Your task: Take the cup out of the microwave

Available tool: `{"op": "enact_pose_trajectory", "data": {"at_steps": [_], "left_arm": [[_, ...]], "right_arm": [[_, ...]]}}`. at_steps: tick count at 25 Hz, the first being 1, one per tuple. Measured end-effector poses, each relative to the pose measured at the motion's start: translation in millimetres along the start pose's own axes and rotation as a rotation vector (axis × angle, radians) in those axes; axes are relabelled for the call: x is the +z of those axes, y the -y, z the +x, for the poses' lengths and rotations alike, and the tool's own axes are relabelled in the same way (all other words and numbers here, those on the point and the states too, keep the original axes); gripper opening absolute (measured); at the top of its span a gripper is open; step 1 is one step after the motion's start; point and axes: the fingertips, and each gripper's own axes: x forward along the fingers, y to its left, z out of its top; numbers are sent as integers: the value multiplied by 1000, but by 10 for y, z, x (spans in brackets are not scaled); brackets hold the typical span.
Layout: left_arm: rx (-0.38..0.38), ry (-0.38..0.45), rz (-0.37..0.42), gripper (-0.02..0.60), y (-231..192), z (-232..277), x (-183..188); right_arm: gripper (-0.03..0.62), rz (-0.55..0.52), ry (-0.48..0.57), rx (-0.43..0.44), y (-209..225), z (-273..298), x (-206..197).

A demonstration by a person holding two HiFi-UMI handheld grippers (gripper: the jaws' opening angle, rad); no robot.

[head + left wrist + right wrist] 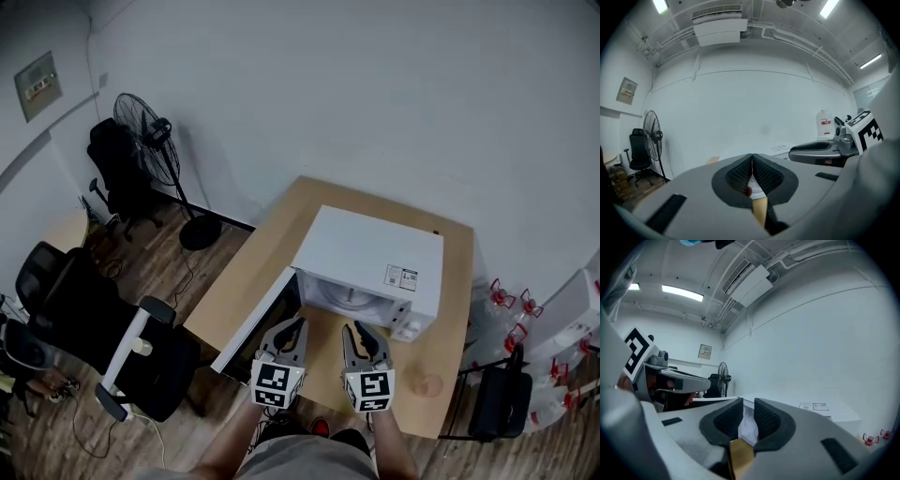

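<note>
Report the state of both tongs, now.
Left tongs: shut, holding nothing.
Right tongs: open by a narrow gap, holding nothing.

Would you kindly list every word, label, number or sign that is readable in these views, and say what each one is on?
No text here can be read.
Sticker on top of the microwave: print too small to read.
Wall sign: too blurred to read.
Red label on a white jug: too small to read.
Square markers: black-and-white patterns only, no words.
</note>
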Motion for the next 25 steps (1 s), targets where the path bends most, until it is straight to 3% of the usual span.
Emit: {"op": "enact_pose_trajectory", "data": {"at_steps": [5, 25], "left_arm": [[9, -8, -6, 23, -60, -46, -62], [5, -13, -10, 23, -129, -51, -113]], "right_arm": [[25, 0, -8, 4, -88, 31, -31], [17, 1, -24, 23, -153, 58, -61]]}}
